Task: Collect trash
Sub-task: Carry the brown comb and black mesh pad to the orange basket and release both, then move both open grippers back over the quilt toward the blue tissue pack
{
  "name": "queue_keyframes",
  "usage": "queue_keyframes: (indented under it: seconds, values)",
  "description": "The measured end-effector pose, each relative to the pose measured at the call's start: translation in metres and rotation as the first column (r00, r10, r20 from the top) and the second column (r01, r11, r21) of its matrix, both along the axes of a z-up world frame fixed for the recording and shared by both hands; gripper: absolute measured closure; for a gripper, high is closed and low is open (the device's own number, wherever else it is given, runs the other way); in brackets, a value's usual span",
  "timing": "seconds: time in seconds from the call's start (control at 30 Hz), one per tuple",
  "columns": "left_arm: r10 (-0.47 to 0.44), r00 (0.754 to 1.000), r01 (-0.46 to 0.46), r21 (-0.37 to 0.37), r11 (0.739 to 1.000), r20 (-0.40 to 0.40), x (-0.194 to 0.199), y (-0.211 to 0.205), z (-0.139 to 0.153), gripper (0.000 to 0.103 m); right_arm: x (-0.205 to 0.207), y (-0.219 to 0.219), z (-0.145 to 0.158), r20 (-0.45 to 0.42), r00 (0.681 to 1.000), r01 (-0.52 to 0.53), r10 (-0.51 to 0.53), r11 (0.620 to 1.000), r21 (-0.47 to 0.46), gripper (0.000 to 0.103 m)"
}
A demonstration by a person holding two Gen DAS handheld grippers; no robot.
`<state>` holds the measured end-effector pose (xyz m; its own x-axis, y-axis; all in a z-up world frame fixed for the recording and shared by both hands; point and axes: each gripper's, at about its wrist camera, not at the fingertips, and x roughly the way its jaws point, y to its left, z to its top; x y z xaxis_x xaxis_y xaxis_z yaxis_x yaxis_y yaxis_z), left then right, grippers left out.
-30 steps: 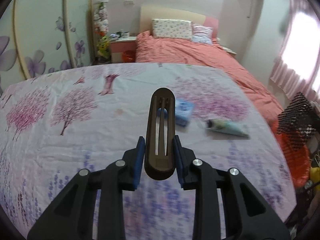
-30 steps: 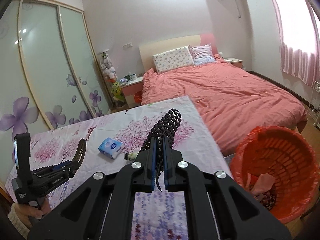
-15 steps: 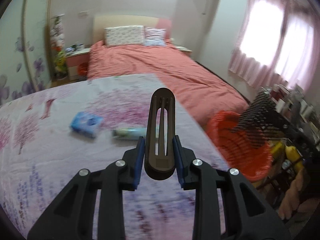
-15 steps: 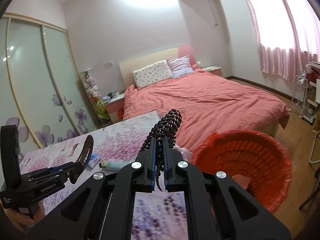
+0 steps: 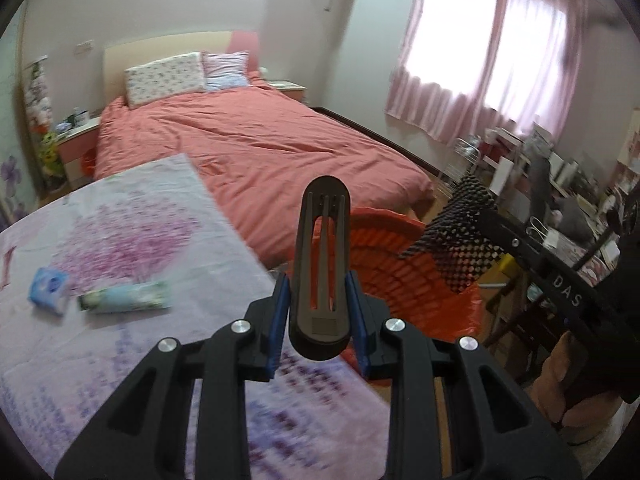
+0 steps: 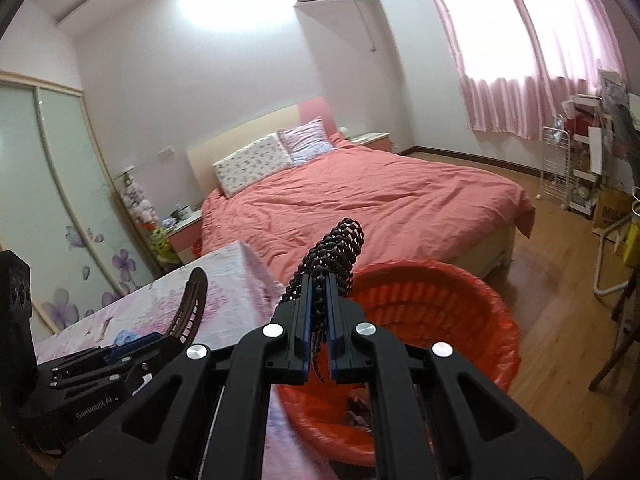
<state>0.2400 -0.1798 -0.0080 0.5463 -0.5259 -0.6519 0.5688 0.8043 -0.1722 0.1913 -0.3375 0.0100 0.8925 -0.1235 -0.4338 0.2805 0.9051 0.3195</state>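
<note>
Since a sec ago both views have swung right, so the red basket (image 6: 436, 320) now fills the lower centre of the rt view and sits at 3 o'clock of the counter (image 5: 120, 360) in the left view: judged, drop-off is next. Left gripper (image 5: 319, 316) has its jaws clamped on a dark slotted shoehorn-like piece (image 5: 322, 256), upright. Right gripper (image 6: 318, 344) has its jaws pinched narrow on a black mesh roll (image 6: 336, 252), poking over the basket rim. Still on the counter at 9 o'clock: a pale tube (image 5: 126, 298) and a blue tissue pack (image 5: 48, 290), just beside each other.
</note>
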Motion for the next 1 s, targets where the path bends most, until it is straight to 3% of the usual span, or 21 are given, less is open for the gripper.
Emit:
queue_keyframes:
  seconds: [0.37,0.43,0.53,0.63,1.0]
  values:
    - [-0.092,0.995,0.093,0.026,0.995,-0.043,0.017,-0.068,-0.033,0.074,0.006,-0.039,-0.024,-0.034,0.997,0.065,-0.063,0.996,0.067,0.096]
    - [-0.082,0.995,0.084,0.039,0.996,-0.055,0.022,-0.071,-0.041,0.069,0.010,-0.045,-0.031,-0.055,0.996,0.069,-0.064,0.994,0.089,0.096]
    - [-0.060,0.996,0.064,0.048,0.997,-0.066,0.029,-0.068,-0.049,0.060,0.013,-0.051,-0.039,-0.083,0.995,0.064,-0.056,0.992,0.109,0.091]
    - [-0.034,0.998,0.038,0.070,0.997,-0.060,0.035,-0.061,-0.053,0.057,0.011,-0.047,-0.046,-0.104,0.993,0.072,-0.060,0.991,0.110,0.076]
    - [0.080,0.997,-0.077,0.134,0.988,-0.017,0.041,-0.008,-0.058,0.046,0.013,-0.033,-0.044,-0.139,0.990,0.046,-0.037,0.997,0.064,0.075]
